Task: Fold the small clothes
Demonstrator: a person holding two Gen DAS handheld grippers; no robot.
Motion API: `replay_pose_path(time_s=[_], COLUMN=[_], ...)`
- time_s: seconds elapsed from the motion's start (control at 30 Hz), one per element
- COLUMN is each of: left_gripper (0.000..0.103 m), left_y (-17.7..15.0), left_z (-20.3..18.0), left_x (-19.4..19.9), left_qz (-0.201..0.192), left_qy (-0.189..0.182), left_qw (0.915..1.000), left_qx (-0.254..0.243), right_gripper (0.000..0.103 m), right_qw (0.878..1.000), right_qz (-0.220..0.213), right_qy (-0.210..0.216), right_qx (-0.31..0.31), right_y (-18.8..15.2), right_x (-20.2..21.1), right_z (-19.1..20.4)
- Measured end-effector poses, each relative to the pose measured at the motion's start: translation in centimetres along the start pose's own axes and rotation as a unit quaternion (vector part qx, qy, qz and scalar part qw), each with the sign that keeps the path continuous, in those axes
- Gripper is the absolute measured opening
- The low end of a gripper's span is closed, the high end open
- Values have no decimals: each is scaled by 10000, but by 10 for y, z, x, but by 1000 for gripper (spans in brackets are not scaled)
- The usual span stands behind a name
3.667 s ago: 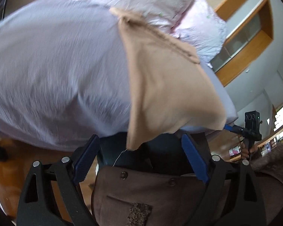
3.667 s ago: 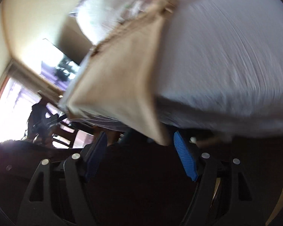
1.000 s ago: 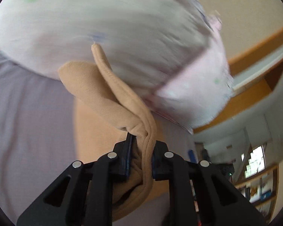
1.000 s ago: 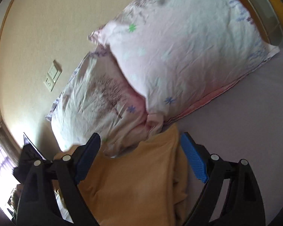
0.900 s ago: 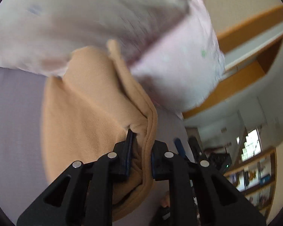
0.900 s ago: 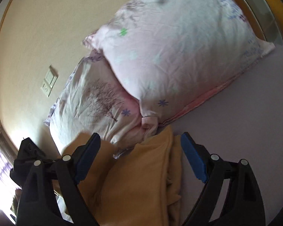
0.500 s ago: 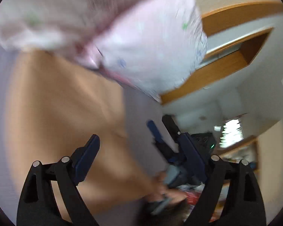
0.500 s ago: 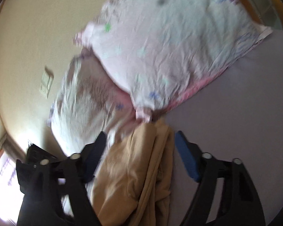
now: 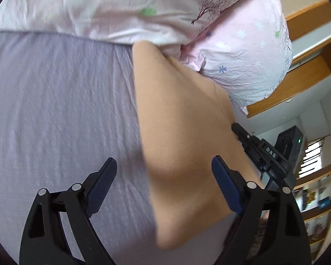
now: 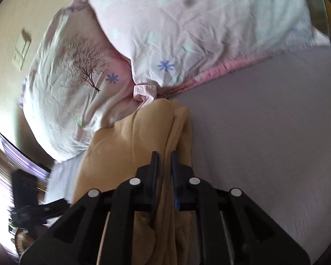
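A tan cloth garment lies on the lilac bed sheet, its far end against the pillows. My left gripper is open and empty, hovering above the cloth's near part. My right gripper is shut on a bunched fold of the tan cloth at its right edge. The right gripper also shows in the left wrist view, beside the cloth's right edge.
Two pink patterned pillows lie at the head of the bed, touching the cloth's far end; they also show in the left wrist view. Wooden trim and shelves stand to the right. The sheet stretches right of the cloth.
My left gripper let go of the cloth fold and opened; the cloth now lies flatter. My right gripper moved onto the cloth's edge and shut on it.
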State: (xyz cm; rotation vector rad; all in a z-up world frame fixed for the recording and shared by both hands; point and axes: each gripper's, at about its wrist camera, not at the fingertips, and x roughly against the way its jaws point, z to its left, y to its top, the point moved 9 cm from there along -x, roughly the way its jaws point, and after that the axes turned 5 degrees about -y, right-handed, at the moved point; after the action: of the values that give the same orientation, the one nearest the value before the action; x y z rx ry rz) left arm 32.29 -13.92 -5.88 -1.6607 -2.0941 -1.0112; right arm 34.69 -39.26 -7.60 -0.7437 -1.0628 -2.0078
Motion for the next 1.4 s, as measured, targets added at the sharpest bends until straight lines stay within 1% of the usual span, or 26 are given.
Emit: replay_pose_path(time_s=[0.03, 0.07, 0.1, 0.2, 0.33, 0.37, 0.4, 0.43, 0.47, 0.5, 0.57, 0.67, 0.73, 0.83, 0.9, 0.97, 1.0, 1.03, 1.1, 1.13, 1.17, 1.2, 1.23, 1.3, 1.33, 1.4], left_gripper=[88, 88, 88, 88, 88, 81, 69, 62, 49, 44, 37, 36, 36, 41, 42, 42, 42, 43, 51, 55, 63, 65, 65, 65, 65, 65], left_y=[-2, -1, 0, 3, 5, 4, 4, 4, 3, 4, 3, -4, -11, -21, -27, -31, -33, -39, -54, -62, -74, -80, -86, -97, -103, -109], left_z=[-1, -3, -4, -7, -16, -17, -17, -15, -13, -11, -13, -15, -8, 17, 25, 16, 6, -11, -33, -44, -56, -60, -59, -46, -33, -30], left_x=[-1, -6, -11, -21, -30, -33, -33, -33, -34, -31, -19, 13, 31, 44, 53, 74, 84, 94, 98, 97, 90, 82, 75, 48, 36, 40], left_qz=[29, 55, 77, 76, 81, 71, 34, 29, 35, -5, -75, -344, -476, -424, -502, -829, -969, -1082, -1038, -998, -889, -779, -671, -314, -83, -151], left_qy=[-62, -132, -159, -151, -323, -397, -382, -347, -357, -408, -596, -422, -339, 57, 183, 481, 529, 379, 51, -98, -213, -210, -174, 204, 457, 509], left_qw=[10000, 9999, 9998, 9999, 9994, 9992, 9993, 9994, 9993, 9991, 9982, 9981, 9977, 9988, 9983, 9933, 9902, 9874, 9860, 9847, 9827, 9823, 9823, 9845, 9858, 9852], left_qx=[28, 44, 41, -32, 8, 48, 48, 51, 101, 135, 86, -292, -335, -237, -239, -647, -857, -1089, -1303, -1424, -1611, -1690, -1742, -1715, -1612, -1628], right_gripper=[38, 67, 75, 80, 80, 81, 77, 53, 26, 26, 24, 24, 24, 41, 48, 49, 49, 50, 53, 55, 62, 67, 72, 70, 60, 56], right_qw=[9999, 9993, 9989, 9981, 9922, 9908, 9914, 9910, 9871, 9826, 9829, 9797, 9783, 9798, 9865, 9935, 9934, 9914, 9823, 9794, 9749, 9734, 9766, 9854, 9875, 9892], right_qz=[75, 210, 233, 410, 1104, 1208, 1137, 1081, 1172, 1240, 1125, 1150, 1207, 1525, 1215, 587, 327, 189, 170, 198, 281, 422, 565, 822, 1013, 896], right_qy=[57, 234, 347, 464, 568, 582, 621, 769, 1041, 1281, 1383, 1628, 1683, 1274, 1074, 865, 930, 1087, 1641, 1773, 1949, 1966, 1740, 1006, 768, 913], right_qx=[-105, -205, -203, -29, -125, -165, -182, -192, -318, -521, -457, -199, 41, 238, 231, 457, 589, 699, 883, 941, 1036, 1102, 1135, 1099, 928, 713], right_y=[-3, -13, -19, -34, -55, -60, -62, -64, -68, -71, -74, -83, -91, -106, -100, -88, -84, -83, -90, -94, -102, -112, -121, -133, -141, -142], right_x=[5, 15, 23, 34, 17, 12, 11, 12, 10, 8, 12, 18, 16, -1, 11, 39, 54, 67, 89, 93, 96, 92, 81, 54, 45, 58], right_z=[-3, -1, 2, 11, 14, 12, 10, 11, 13, 14, 21, 46, 64, 73, 70, 75, 83, 92, 118, 124, 134, 138, 134, 115, 99, 93])
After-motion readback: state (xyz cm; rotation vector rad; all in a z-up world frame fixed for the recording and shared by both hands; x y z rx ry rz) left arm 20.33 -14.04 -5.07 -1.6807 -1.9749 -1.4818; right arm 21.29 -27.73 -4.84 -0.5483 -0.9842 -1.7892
